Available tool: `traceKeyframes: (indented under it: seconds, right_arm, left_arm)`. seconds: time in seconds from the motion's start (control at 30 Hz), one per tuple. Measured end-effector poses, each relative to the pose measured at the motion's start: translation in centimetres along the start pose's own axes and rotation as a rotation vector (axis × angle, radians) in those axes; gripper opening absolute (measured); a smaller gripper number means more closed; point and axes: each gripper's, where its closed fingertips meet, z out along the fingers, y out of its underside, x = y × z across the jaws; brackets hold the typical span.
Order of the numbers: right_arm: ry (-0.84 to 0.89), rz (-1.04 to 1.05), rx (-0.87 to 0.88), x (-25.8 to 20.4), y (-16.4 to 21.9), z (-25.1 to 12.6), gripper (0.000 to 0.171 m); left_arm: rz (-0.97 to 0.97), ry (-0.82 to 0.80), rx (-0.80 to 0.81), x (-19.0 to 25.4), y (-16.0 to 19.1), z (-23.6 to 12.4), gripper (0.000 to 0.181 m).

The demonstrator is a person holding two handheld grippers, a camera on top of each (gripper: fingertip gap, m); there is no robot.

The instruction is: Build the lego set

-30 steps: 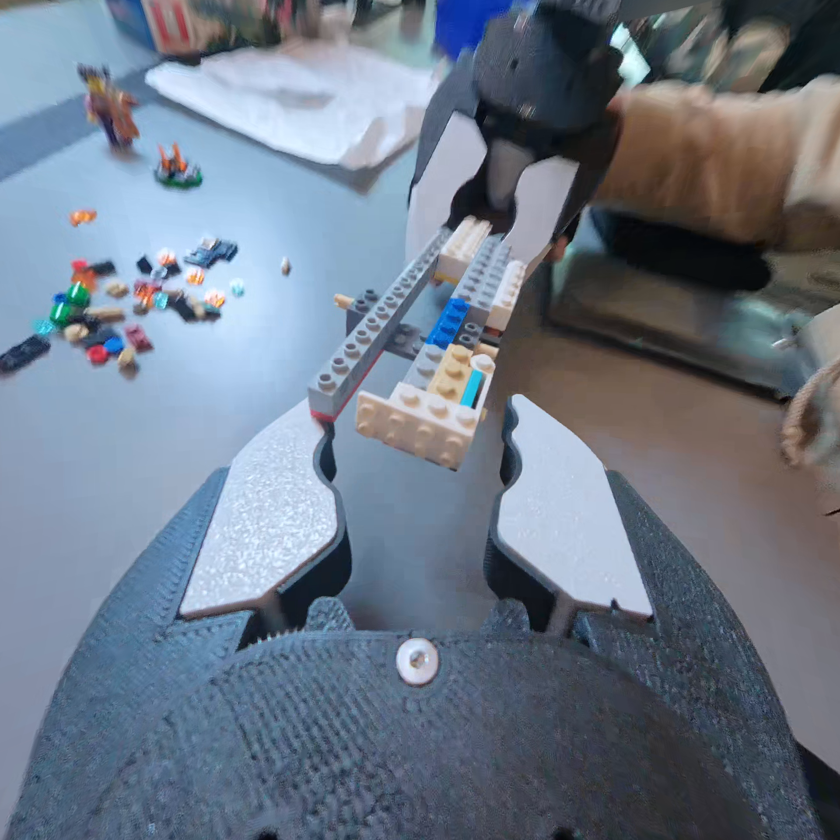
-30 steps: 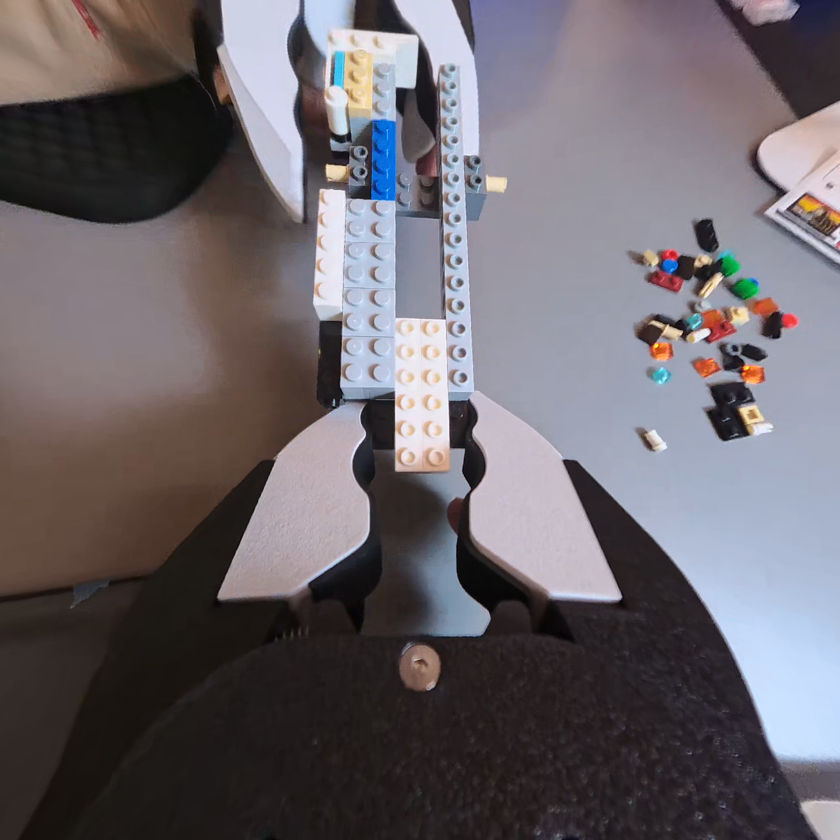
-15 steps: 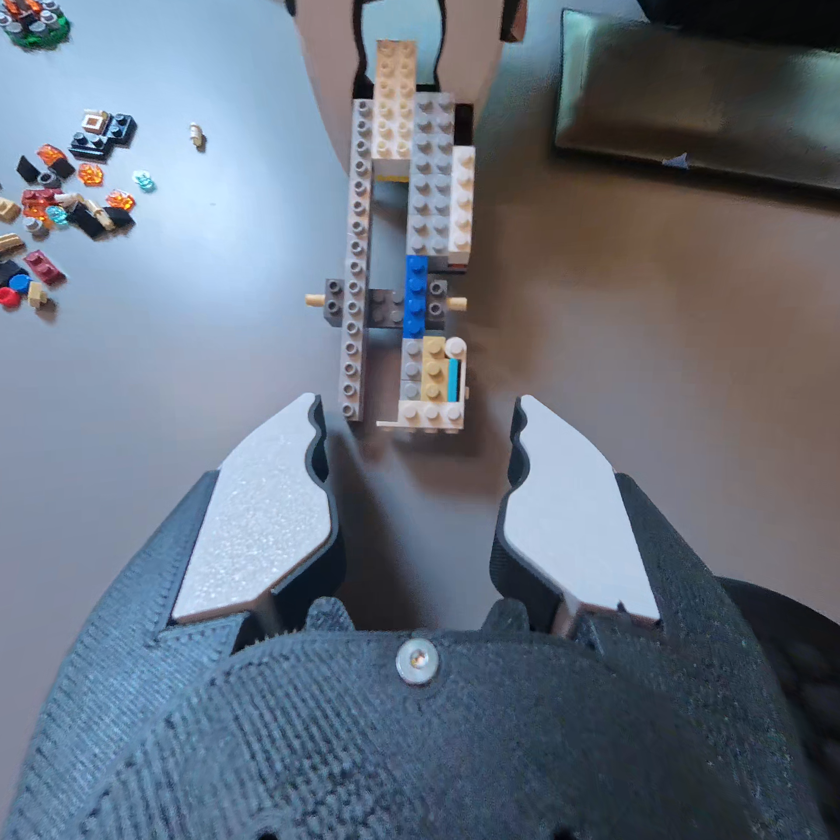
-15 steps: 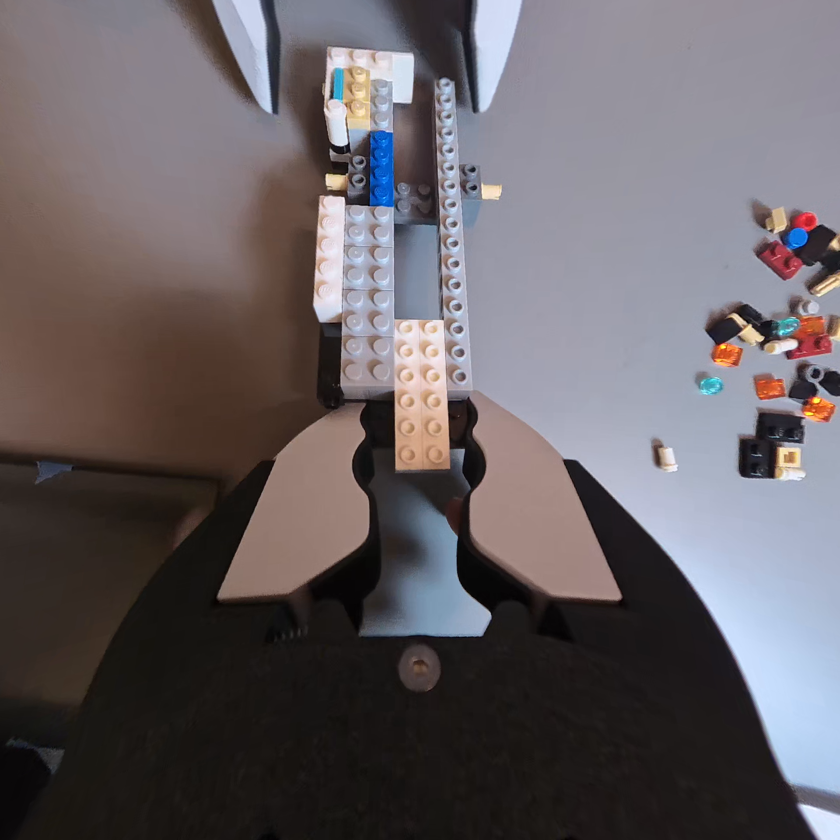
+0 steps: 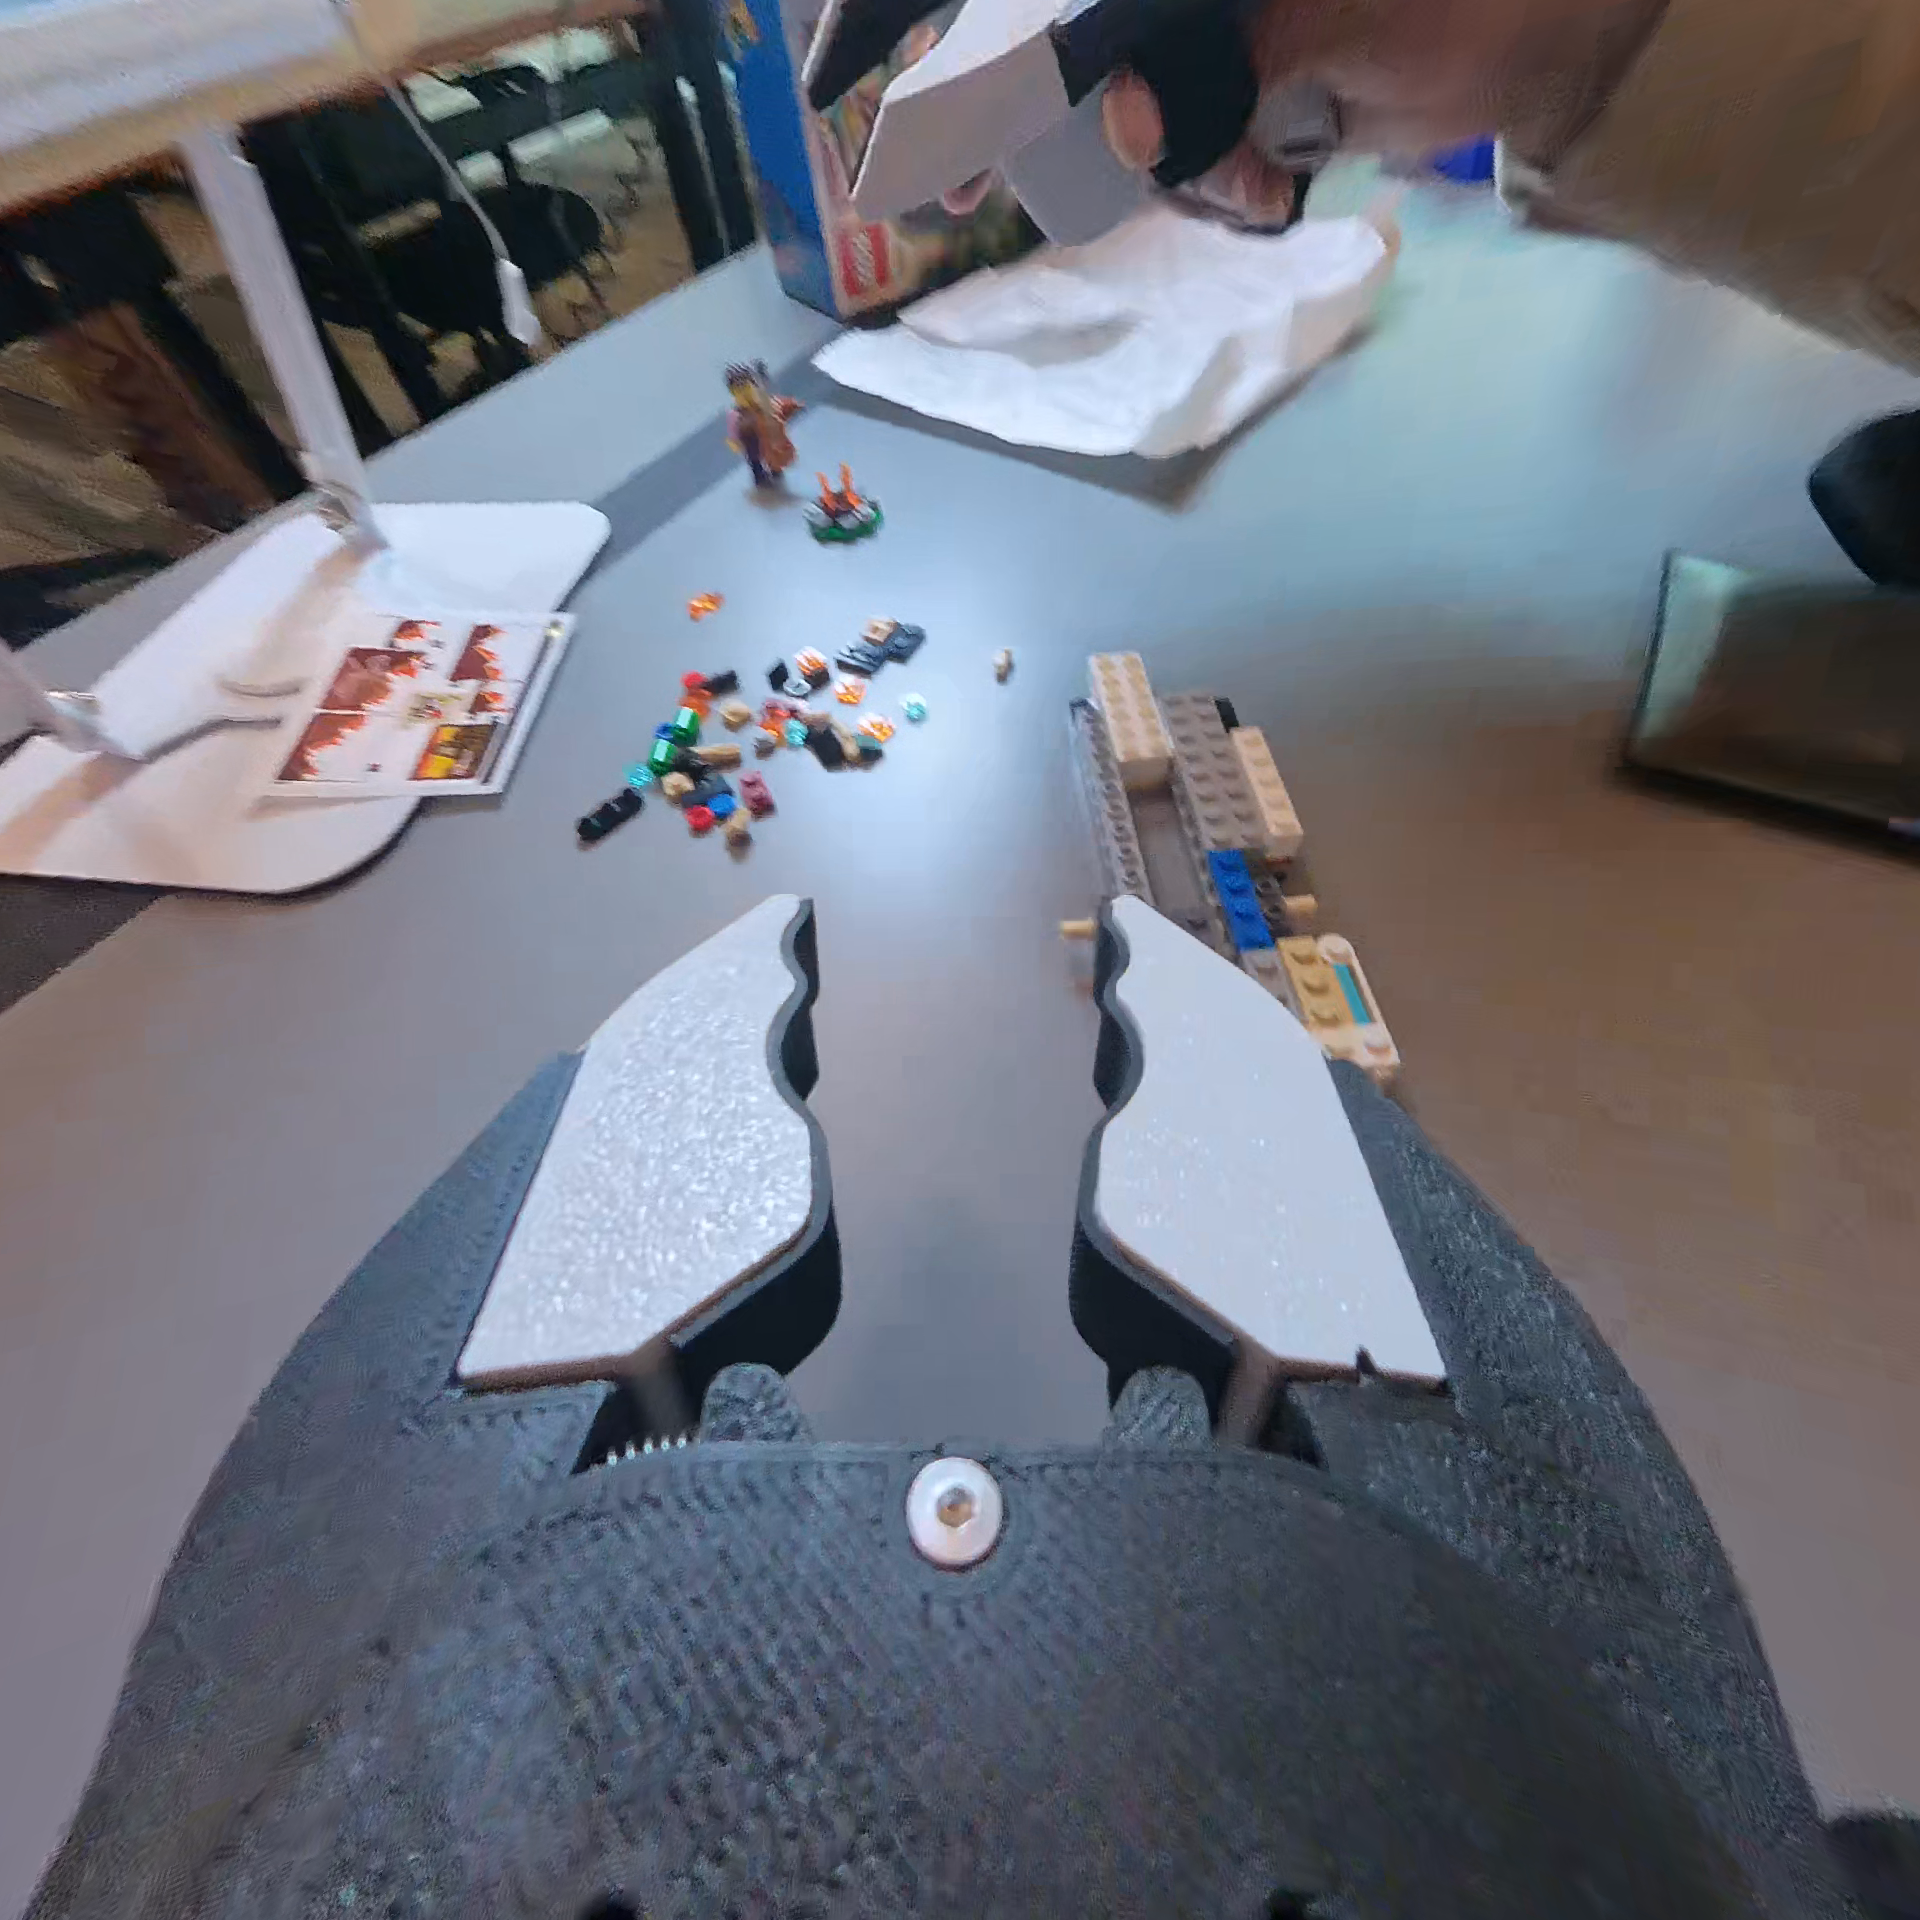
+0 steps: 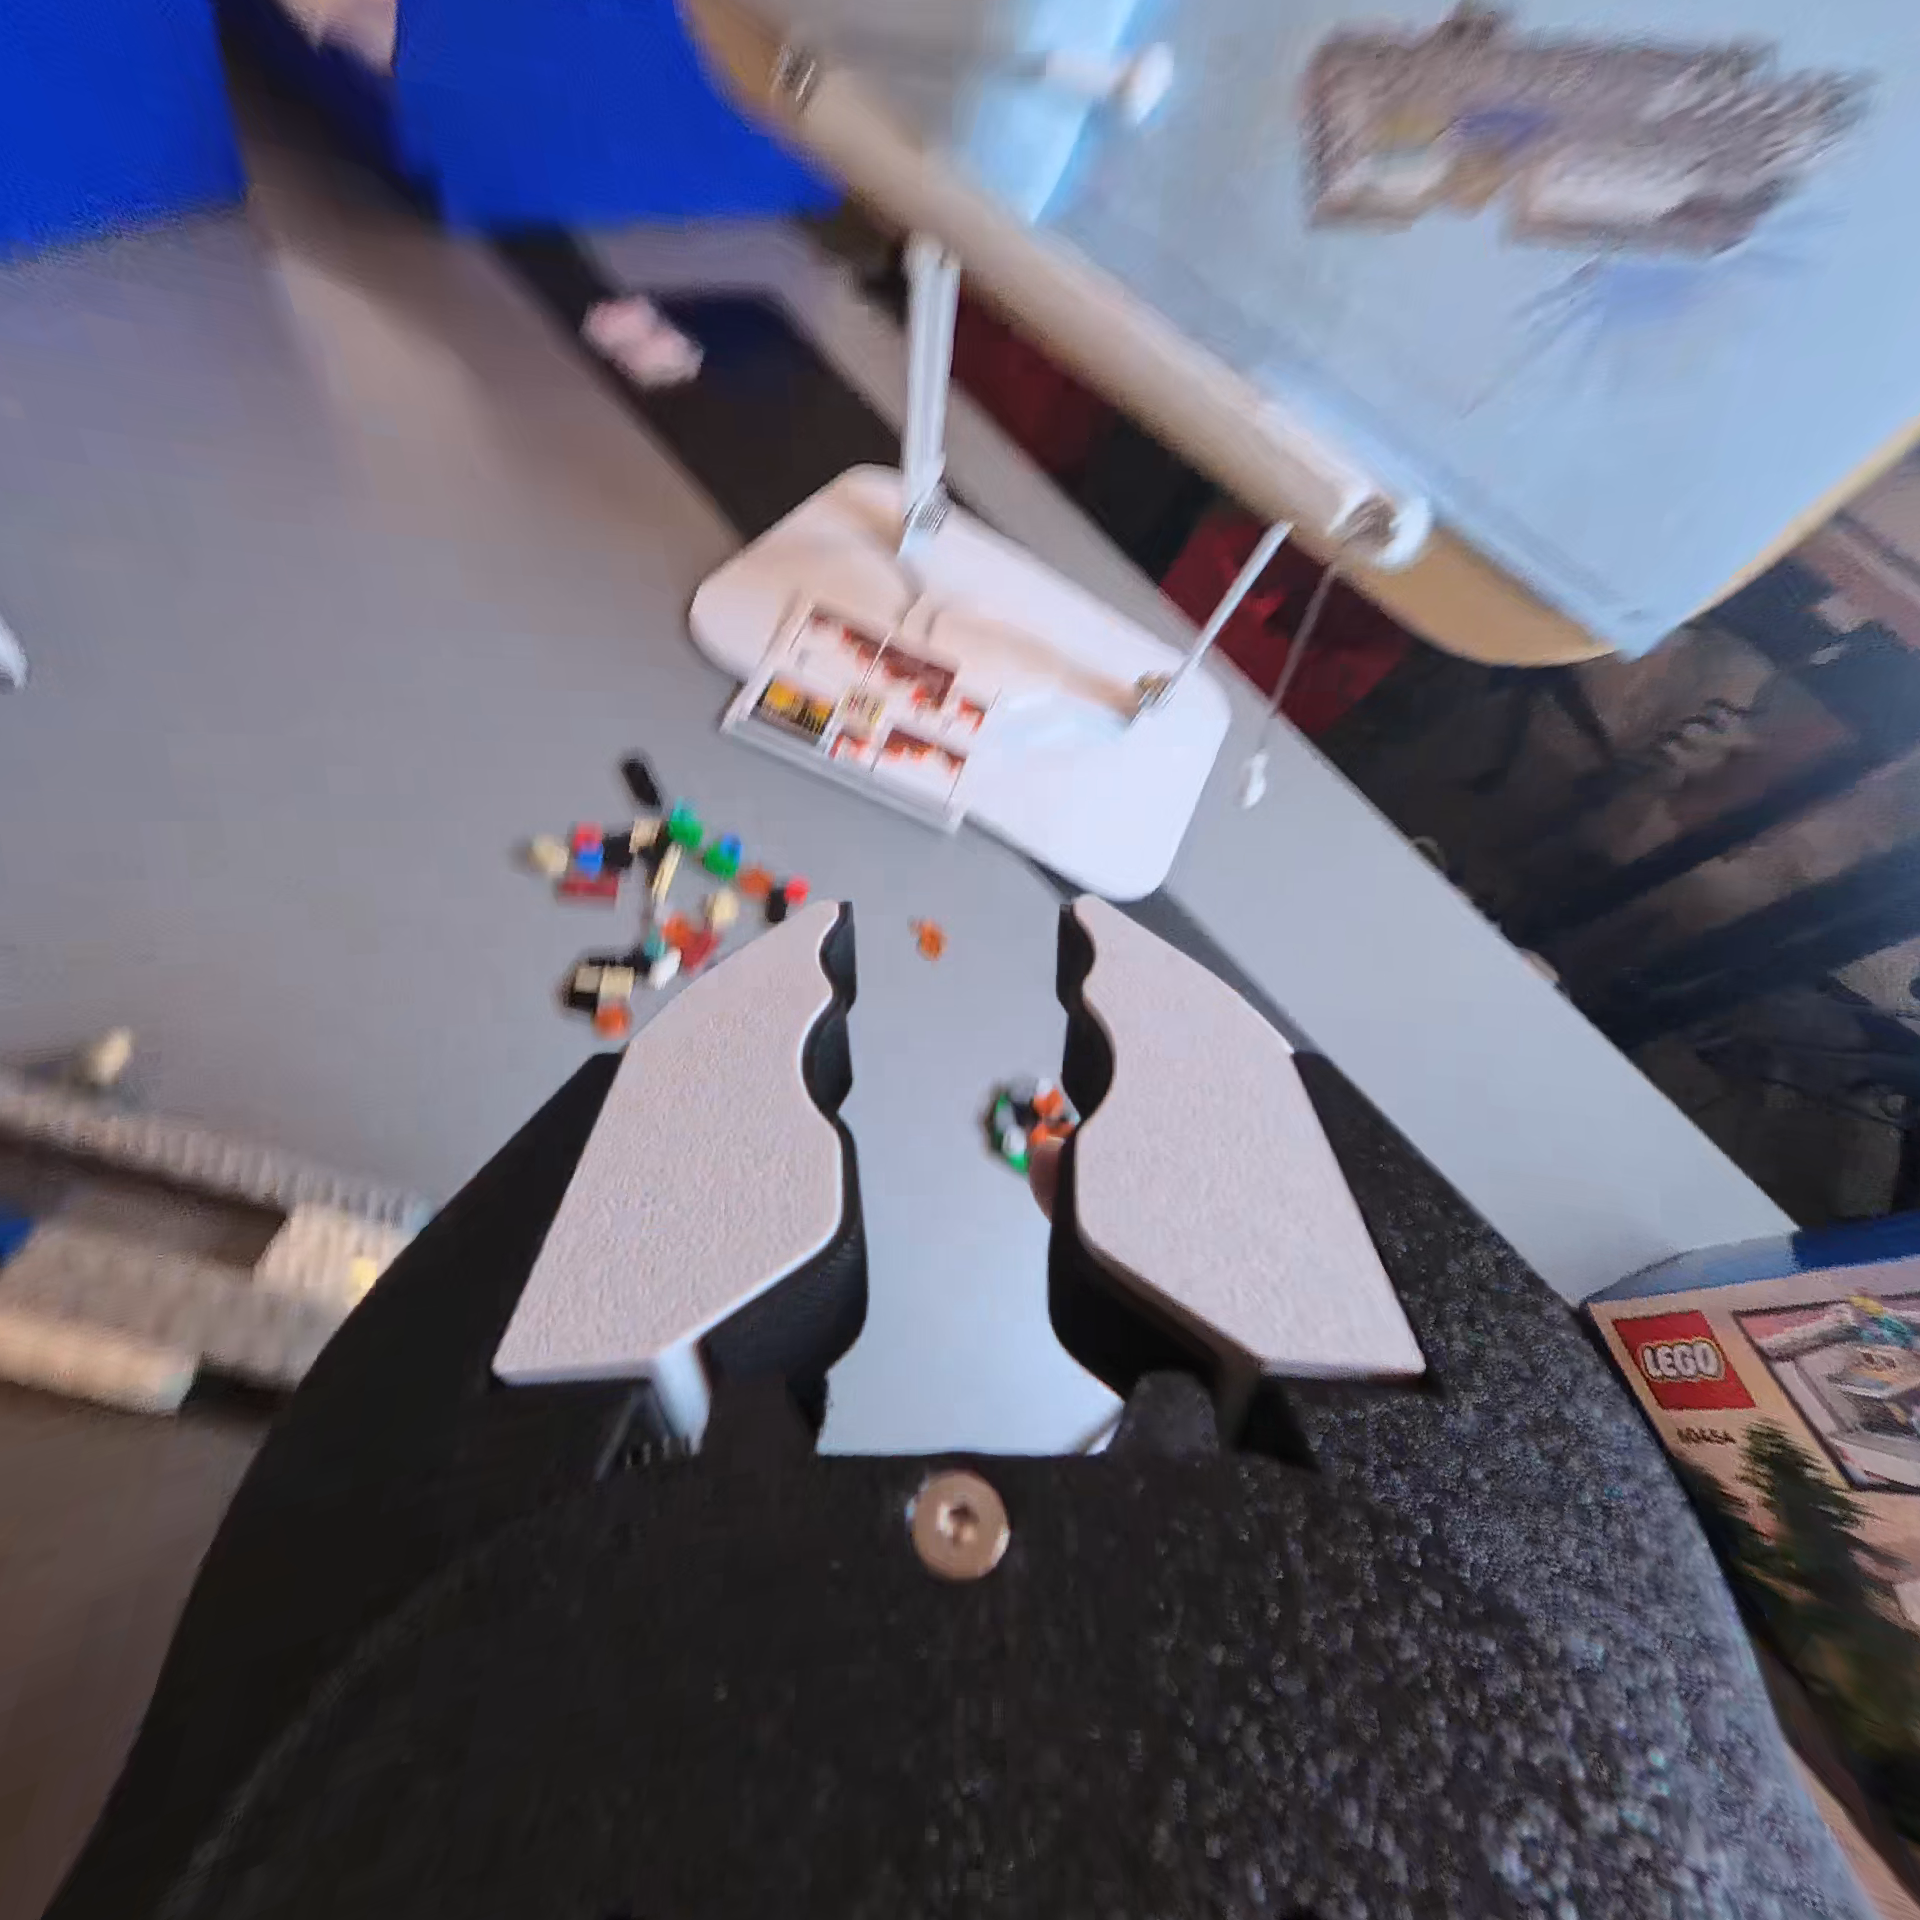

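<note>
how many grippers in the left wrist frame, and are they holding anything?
2. The left gripper fills the foreground, open and empty, beside the lego build lying on the table. The right gripper is raised at the top edge, open, nothing between its fingers.

Office-type workroom: a broad grey surface bearing a white stand over an instruction booklet, a boxed toy set, and dark chairs beyond the edge.
</note>
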Motion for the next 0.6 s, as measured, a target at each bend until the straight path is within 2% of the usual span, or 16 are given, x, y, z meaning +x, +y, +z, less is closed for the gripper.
traceKeyframes:
  seconds: [0.17,0.33,0.47,0.6]
  right_arm:
    - [0.167,0.187,0.25,2.8,-7.0,1.4,0.031]
    - [0.265,0.231,0.334,2.9,-11.8,3.5,0.028]
    - [0.345,0.22,0.331,2.5,-13.4,5.5,0.021]
    - [0.427,0.28,0.298,4.0,-13.1,7.1,0.019]
  left_arm:
    - [-0.048,-0.261,0.225,-3.9,-2.5,-1.9,0.023]
    - [-0.045,-0.399,0.27,-6.1,-2.8,-3.7,0.019]
    - [-0.026,-0.441,0.253,-6.6,-2.6,-4.0,0.019]
    - [0.008,-0.453,0.23,-6.6,-2.4,-3.7,0.018]
